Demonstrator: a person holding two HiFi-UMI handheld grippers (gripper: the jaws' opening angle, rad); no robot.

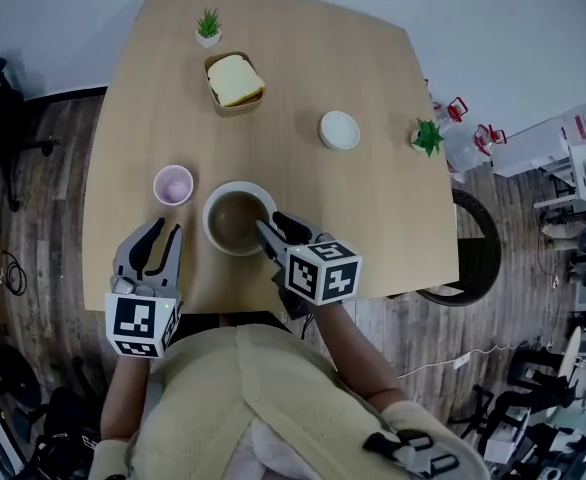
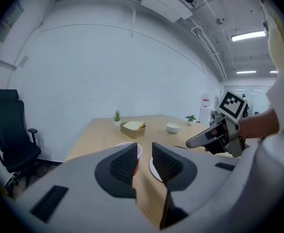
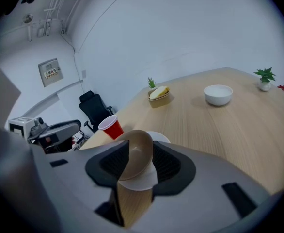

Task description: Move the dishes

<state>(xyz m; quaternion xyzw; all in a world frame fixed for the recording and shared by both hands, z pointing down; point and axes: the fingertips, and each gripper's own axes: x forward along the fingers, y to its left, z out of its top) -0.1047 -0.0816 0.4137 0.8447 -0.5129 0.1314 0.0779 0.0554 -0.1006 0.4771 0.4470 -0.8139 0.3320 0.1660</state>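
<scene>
- Right hand-held gripper [image 1: 268, 222] is pictured astride the near-right rim of the brown-lined bowl [image 1: 235, 218]. Its jaws are part-way apart with the thin wall between them, and no firm clamp can yet be made out.
- The bowl is shown close to the near edge of the table [image 1: 303, 68], about midway along it, with a red cup [image 1: 173, 184] just beside it toward the left edge.
- Left hand-held gripper [image 1: 167, 230] is held over the near left corner, jaws narrowly apart and nothing between them.
- The step in hand is judged to be the taking of the bowl. A small white bowl [image 1: 339, 129] near the right edge and a tan tray of bread [image 1: 235, 83] toward the far edge stand well apart.
- Next, the jaws would need to be closed on the wall and the bowl lifted level, clear of the cup.
</scene>
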